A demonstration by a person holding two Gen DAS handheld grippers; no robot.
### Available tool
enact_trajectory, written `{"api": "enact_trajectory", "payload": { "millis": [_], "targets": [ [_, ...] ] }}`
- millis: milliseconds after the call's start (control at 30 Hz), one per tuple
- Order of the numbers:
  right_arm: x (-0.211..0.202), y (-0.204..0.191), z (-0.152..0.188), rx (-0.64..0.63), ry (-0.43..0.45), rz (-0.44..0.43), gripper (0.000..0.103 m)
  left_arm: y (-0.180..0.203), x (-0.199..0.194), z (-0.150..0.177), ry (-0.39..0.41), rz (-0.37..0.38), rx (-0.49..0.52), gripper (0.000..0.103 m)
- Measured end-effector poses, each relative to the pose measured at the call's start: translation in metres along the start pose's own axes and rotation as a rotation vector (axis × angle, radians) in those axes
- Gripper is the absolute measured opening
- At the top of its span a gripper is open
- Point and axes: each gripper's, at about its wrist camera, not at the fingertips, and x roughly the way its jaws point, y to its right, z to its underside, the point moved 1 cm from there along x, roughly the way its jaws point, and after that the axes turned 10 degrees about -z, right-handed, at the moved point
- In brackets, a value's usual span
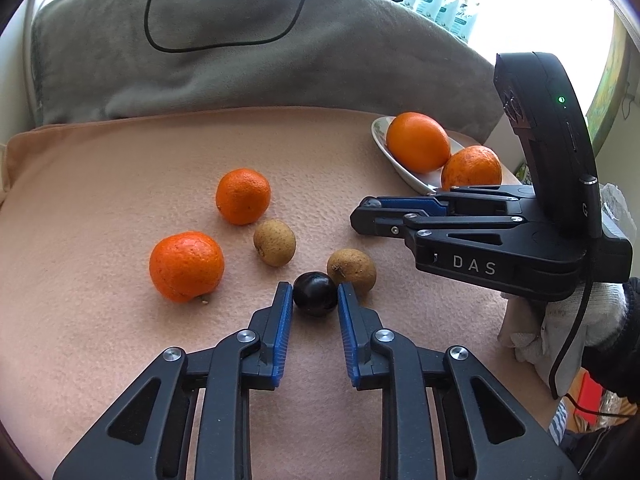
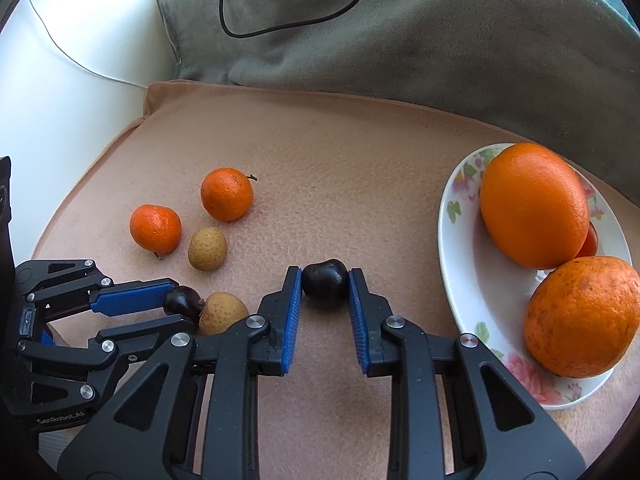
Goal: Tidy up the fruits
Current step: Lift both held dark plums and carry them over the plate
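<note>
My left gripper [image 1: 315,294] is shut on a dark plum [image 1: 315,294] low over the peach cloth [image 1: 340,148]; it also shows in the right wrist view [image 2: 182,300]. My right gripper [image 2: 325,280] is shut on a second dark plum [image 2: 325,280], left of the floral plate [image 2: 460,216]. Two mandarins [image 1: 243,196] [image 1: 186,266] and two tan round fruits [image 1: 275,242] [image 1: 352,270] lie on the cloth. The plate holds two oranges [image 2: 534,204] [image 2: 584,316].
A grey blanket [image 1: 240,60] with a black cable [image 1: 224,46] rises behind the cloth. A white surface [image 2: 72,92] lies left of the cloth. My gloved hand [image 1: 580,320] holds the right gripper [image 1: 362,216] at the right.
</note>
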Motion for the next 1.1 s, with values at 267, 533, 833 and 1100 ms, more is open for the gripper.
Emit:
{"api": "enact_trajectory", "payload": {
  "millis": [267,533,833,1100],
  "targets": [
    [-0.022,-0.001,0.003,0.005,0.037,-0.023,0.024,-0.006,-0.015,-0.001,0.027,-0.009,-0.024,0.021],
    [-0.057,0.0,0.007,0.009,0.093,-0.041,0.024,-0.004,-0.032,-0.009,0.074,-0.009,-0.034,0.021],
    [-0.101,0.012,0.014,0.022,0.172,-0.037,0.024,0.013,-0.037,-0.029,0.121,0.022,-0.035,0.021],
    [-0.138,0.041,0.018,0.061,0.233,0.001,0.024,0.035,-0.037,-0.049,0.149,0.058,-0.016,0.021]
  ]
}}
